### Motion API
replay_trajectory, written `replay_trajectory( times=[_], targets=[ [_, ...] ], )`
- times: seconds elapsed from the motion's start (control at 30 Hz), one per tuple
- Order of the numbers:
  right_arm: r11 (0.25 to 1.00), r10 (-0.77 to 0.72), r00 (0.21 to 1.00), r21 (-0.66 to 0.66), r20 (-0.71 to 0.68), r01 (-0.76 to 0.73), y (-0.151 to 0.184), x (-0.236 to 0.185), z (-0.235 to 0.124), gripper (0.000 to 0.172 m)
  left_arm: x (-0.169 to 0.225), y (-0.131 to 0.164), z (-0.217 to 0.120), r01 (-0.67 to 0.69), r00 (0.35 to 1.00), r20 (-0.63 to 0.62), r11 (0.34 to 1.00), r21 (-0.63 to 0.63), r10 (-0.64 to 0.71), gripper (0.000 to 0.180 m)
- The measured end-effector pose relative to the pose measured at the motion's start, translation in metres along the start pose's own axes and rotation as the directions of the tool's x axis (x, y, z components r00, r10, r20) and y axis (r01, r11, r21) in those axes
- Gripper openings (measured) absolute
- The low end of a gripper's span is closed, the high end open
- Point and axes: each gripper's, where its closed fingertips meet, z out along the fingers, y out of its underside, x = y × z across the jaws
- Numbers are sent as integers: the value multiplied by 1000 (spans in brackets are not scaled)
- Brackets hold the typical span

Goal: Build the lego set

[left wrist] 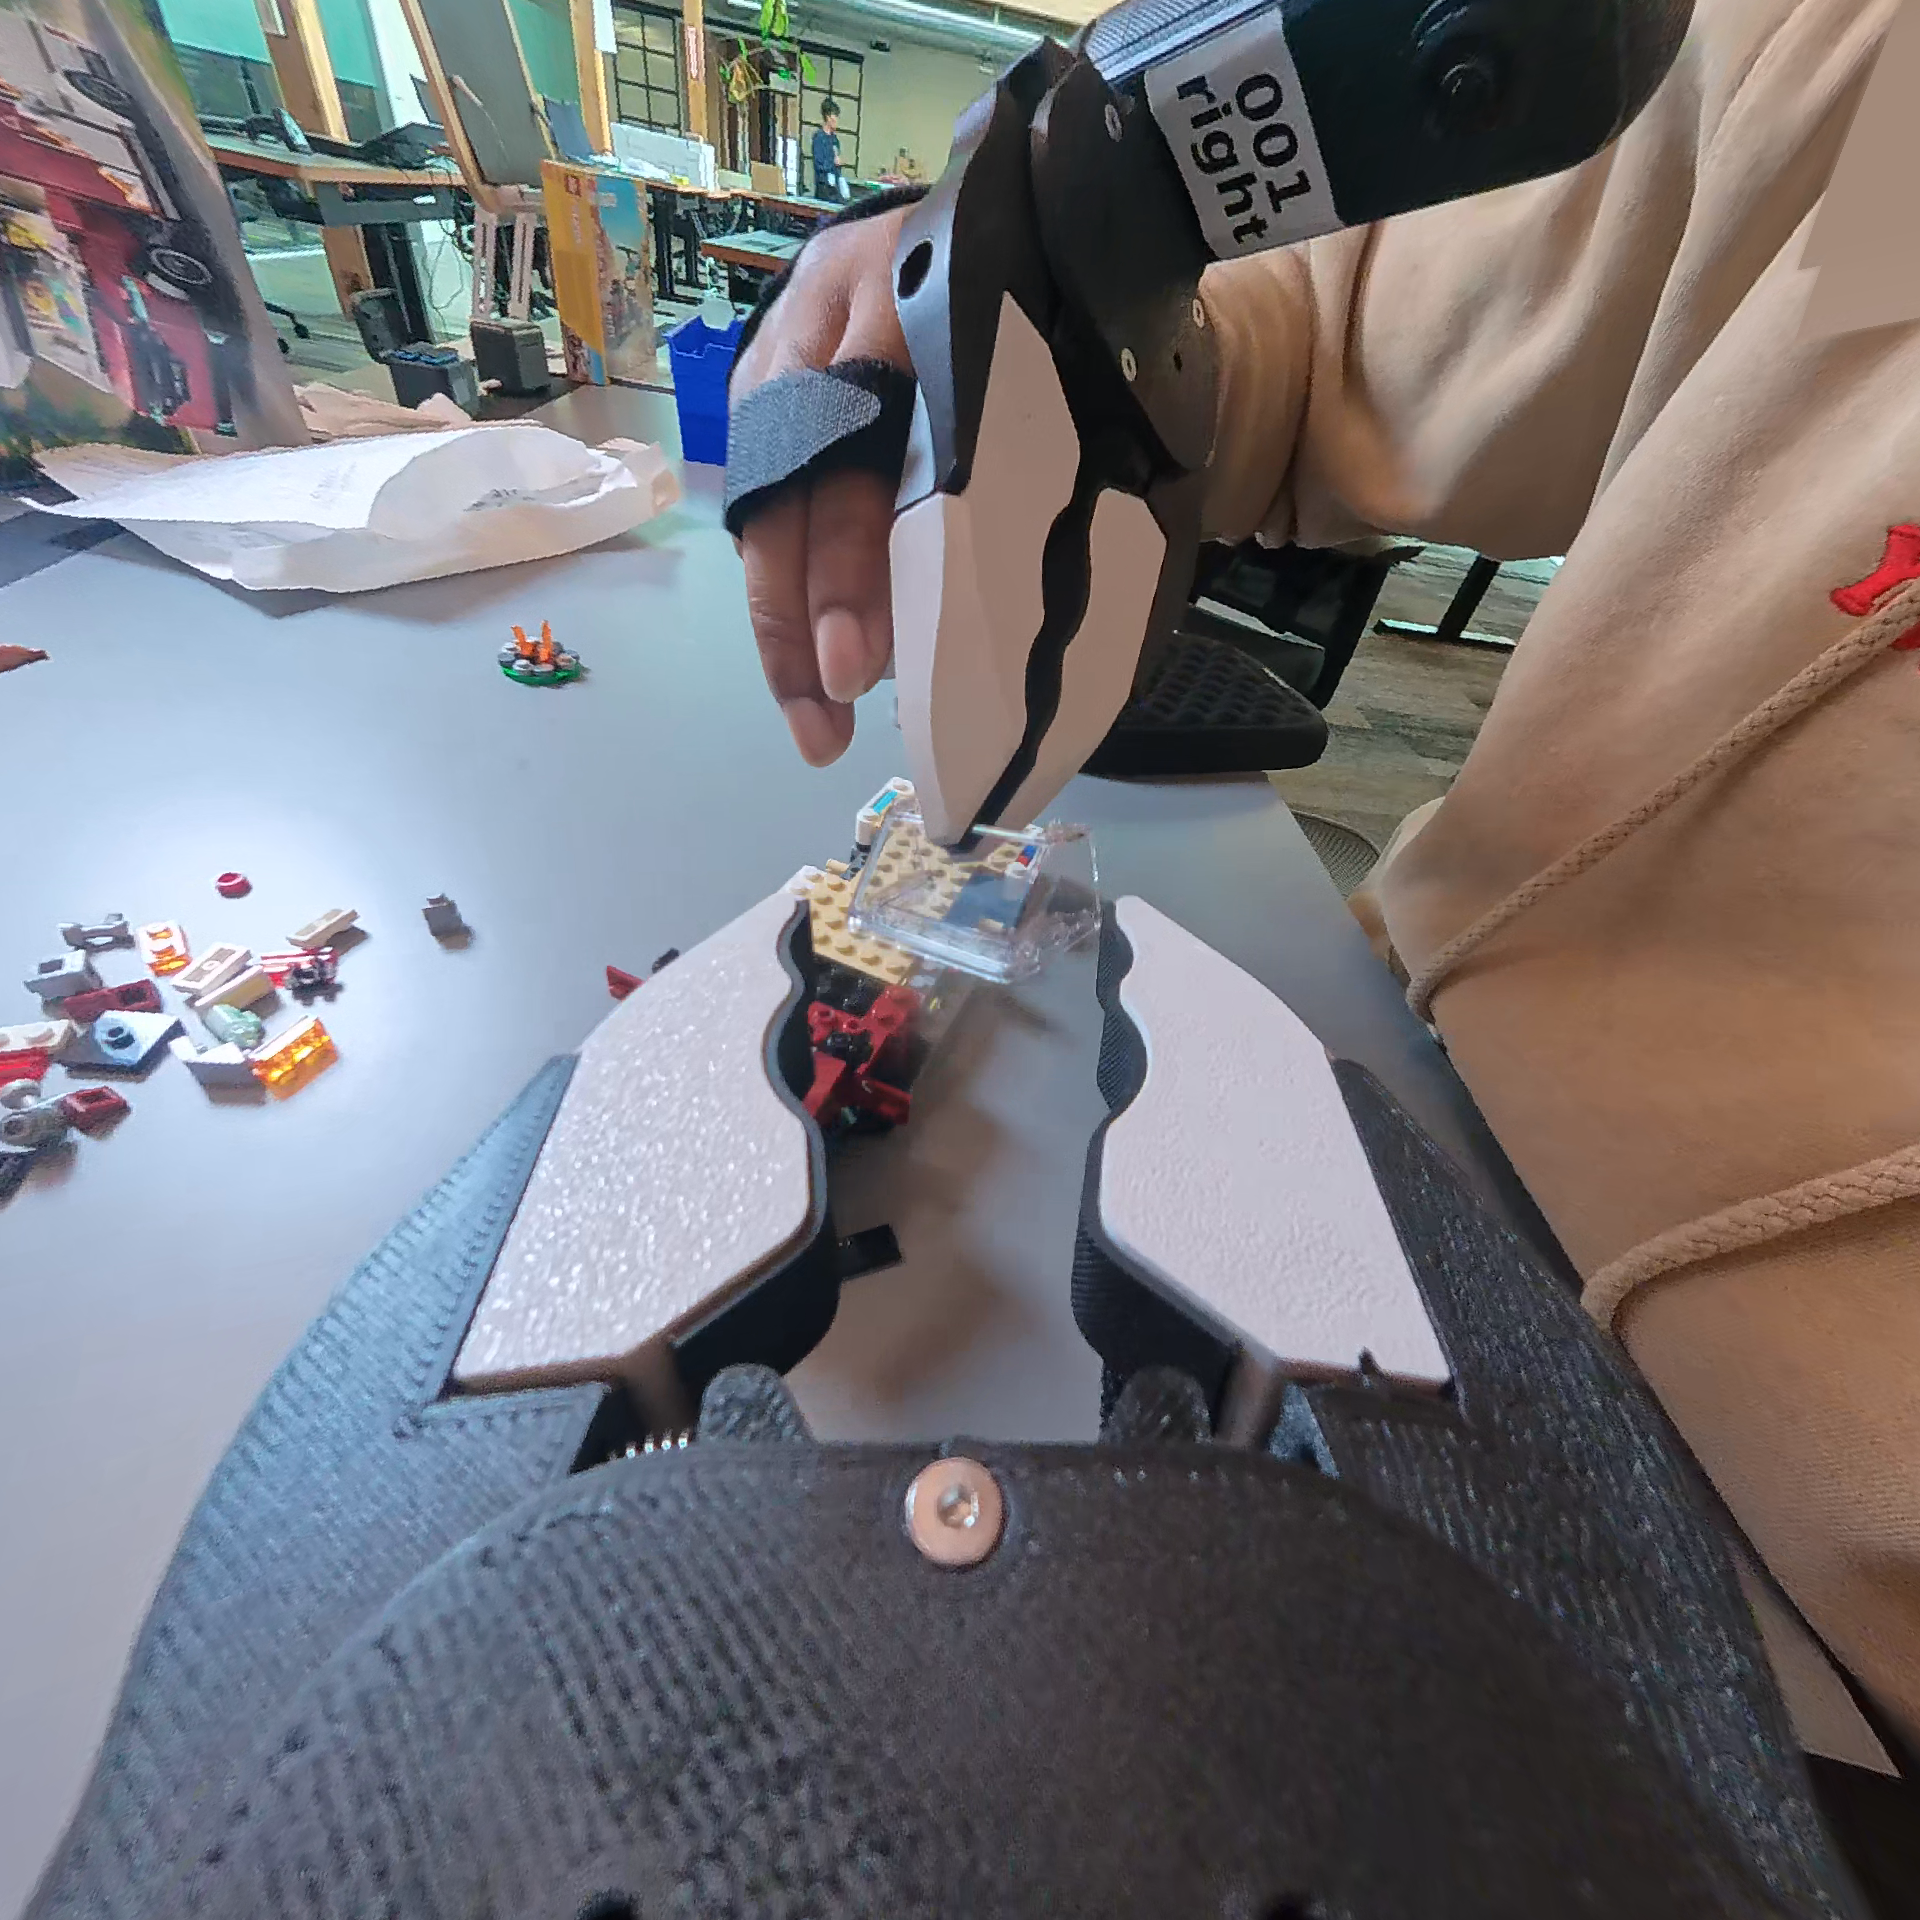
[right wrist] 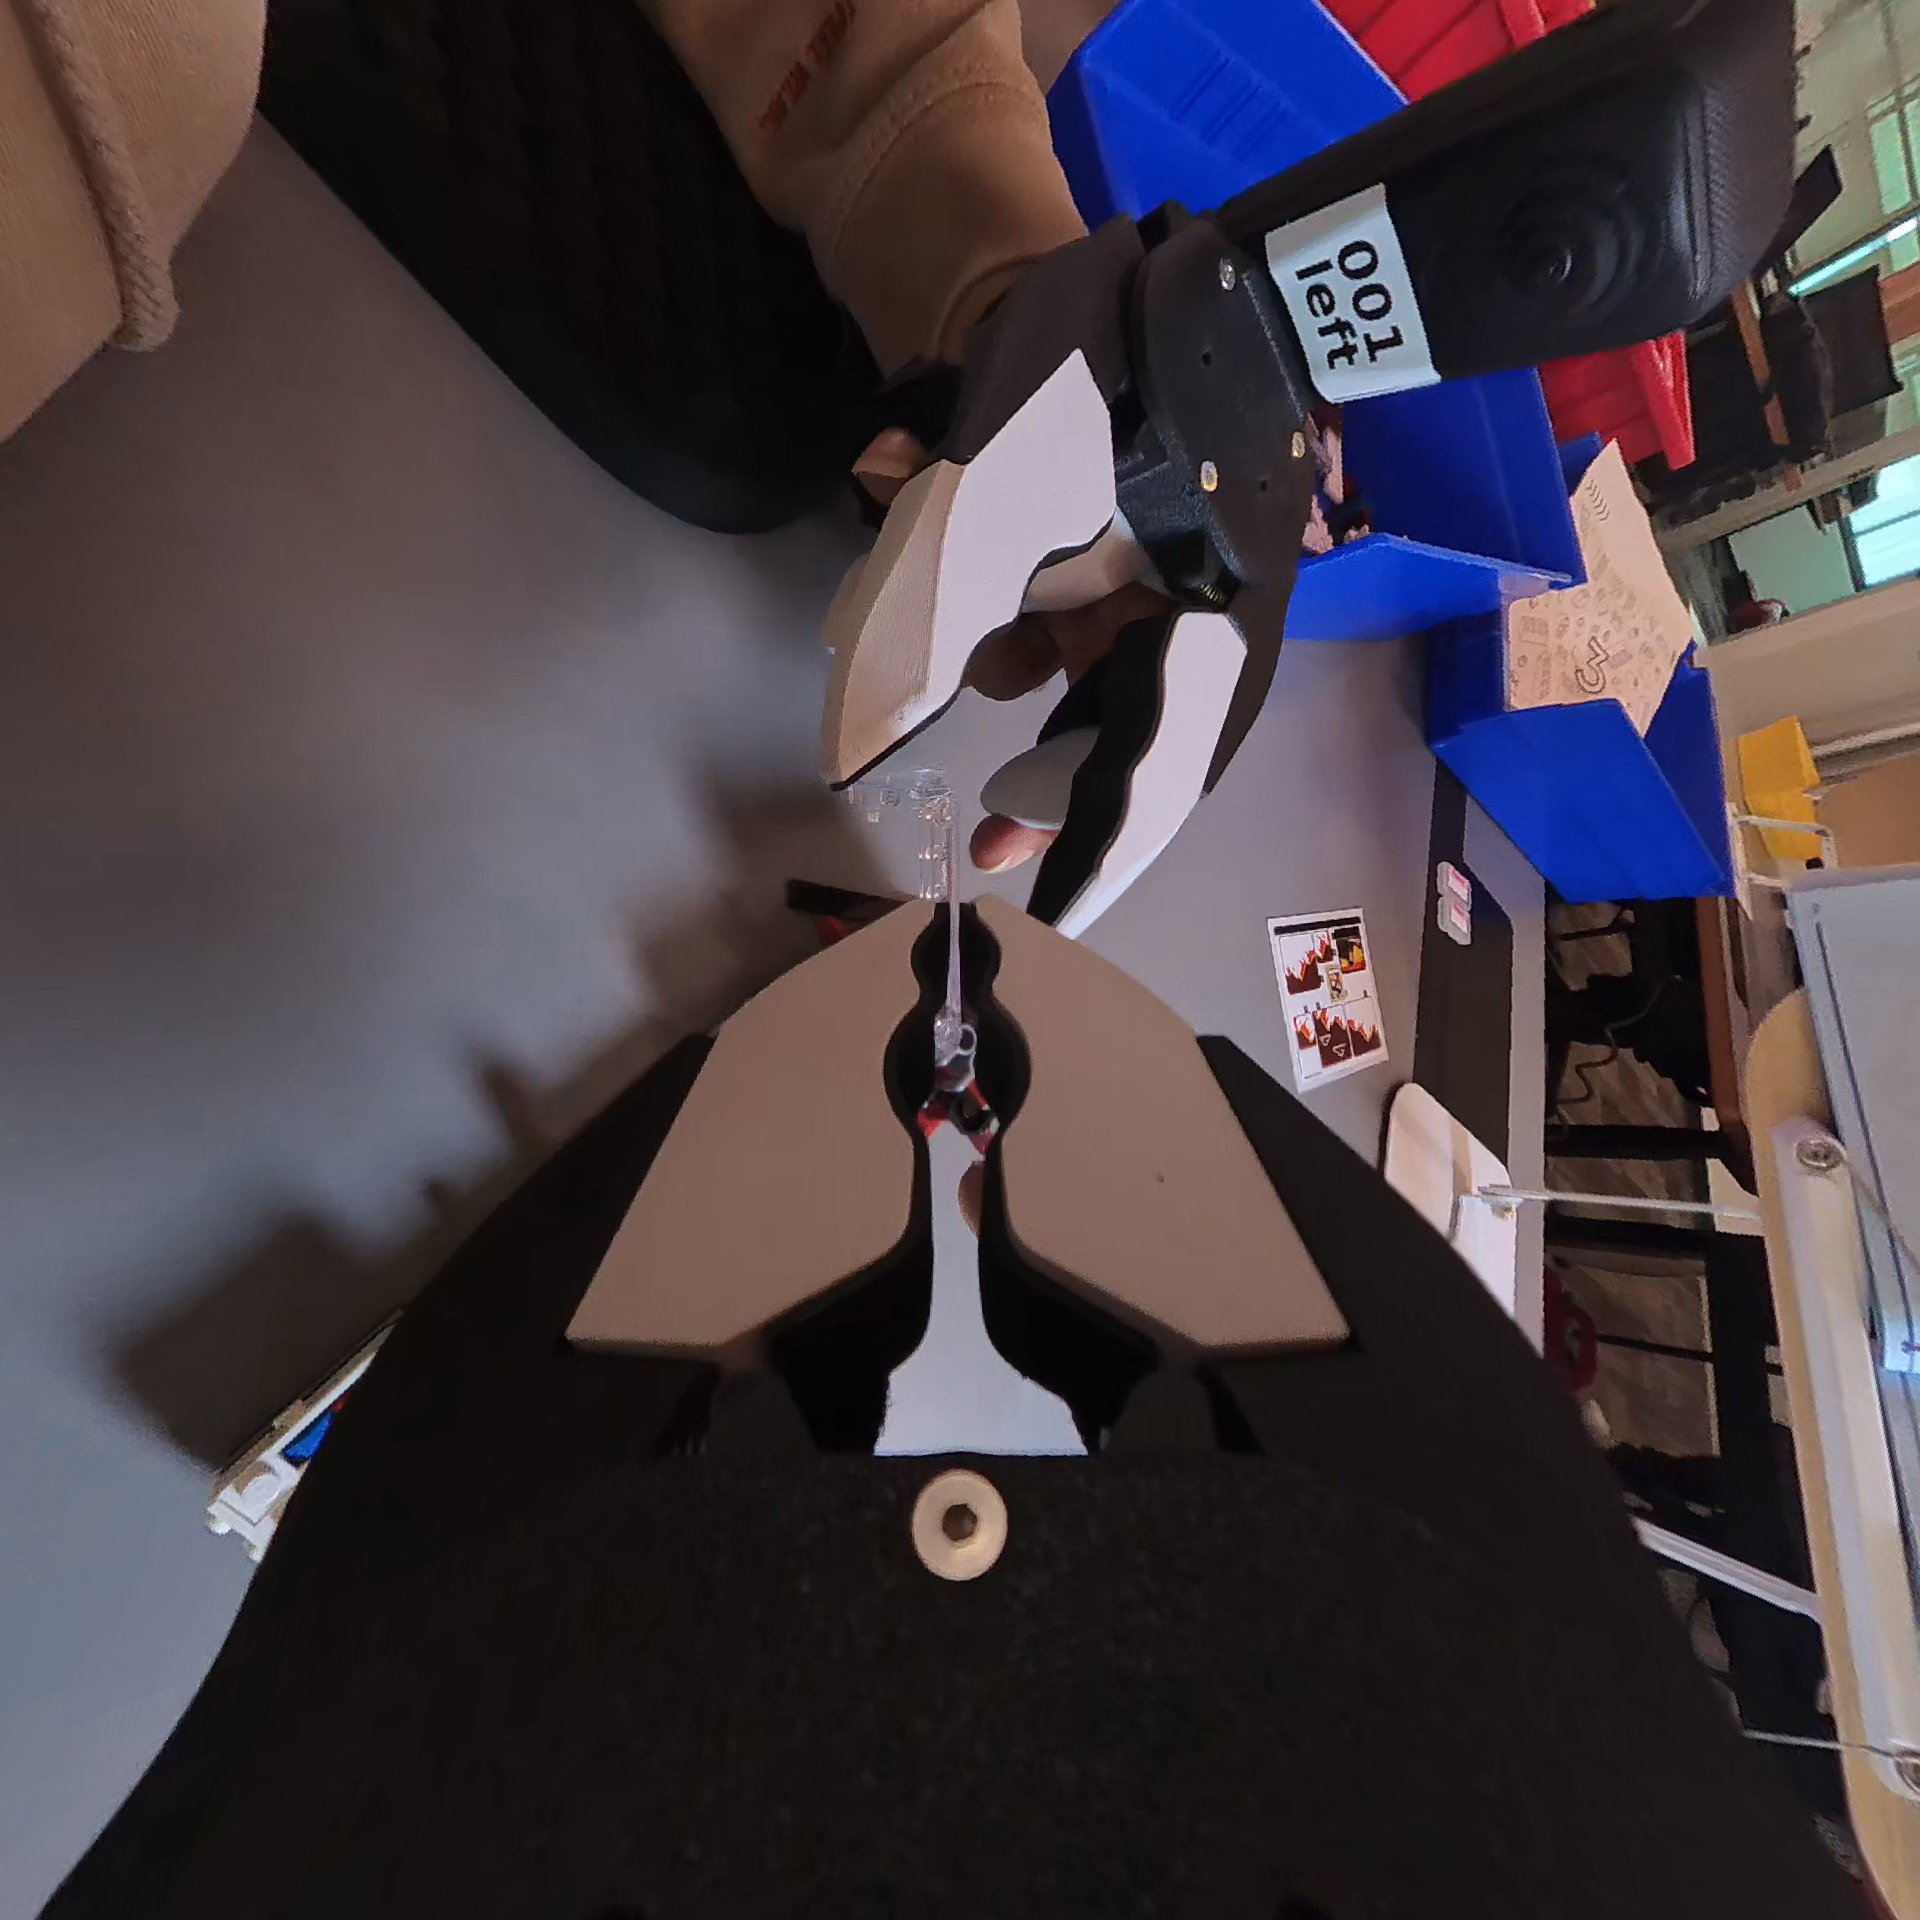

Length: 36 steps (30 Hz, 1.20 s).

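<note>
My left gripper (left wrist: 956,914) holds a small brick model across its wide-set fingers. The model has a tan studded plate (left wrist: 842,925) and red and black parts (left wrist: 873,1039), and sits a little above the grey table (left wrist: 312,779). A clear windscreen piece (left wrist: 966,925) lies on the tan plate and reaches my left gripper's right pad. My right gripper (left wrist: 961,836) comes down from above and is shut on the top edge of this clear piece. In the right wrist view its tips (right wrist: 956,904) pinch the clear piece (right wrist: 935,831) edge-on, and the left gripper (right wrist: 951,847) stands just beyond.
Loose small bricks (left wrist: 187,1008) lie at the left, with a round green piece bearing orange flames (left wrist: 538,660) farther back. A white paper bag (left wrist: 395,499) and a picture box (left wrist: 104,260) stand behind them. Blue bins (right wrist: 1558,727) and a sticker sheet (right wrist: 1330,997) are nearby. The table's edge and a beige sleeve (left wrist: 1662,935) are at the right. Only a small space, under 4 cm, lies between the two pairs of fingers.
</note>
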Motion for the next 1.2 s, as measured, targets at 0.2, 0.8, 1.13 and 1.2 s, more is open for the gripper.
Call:
replay_trajectory(
  times=[0.2, 0.8, 1.13, 1.2],
  targets=[
    [998, -26, 999, -62, -37, 23, 19, 12, -11, 2, -17, -2, -9, -17, 996, 85, 1000, -4, 17, 51],
    [944, -309, 936, -64, 167, 323, 42, 9, 16, 2, -39, 32, -11, -57, 979, 181, 980, -191, 92, 46],
    [914, -390, 889, -21, 238, 406, 45, 7, 23, 2, -41, 33, -9, -52, 977, 192, 982, -183, 88, 42],
    [906, -408, 880, -13, 242, 424, 44, 7, 23, 2, -41, 32, -10, -53, 977, 194, 982, -179, 88, 41]
  ],
)
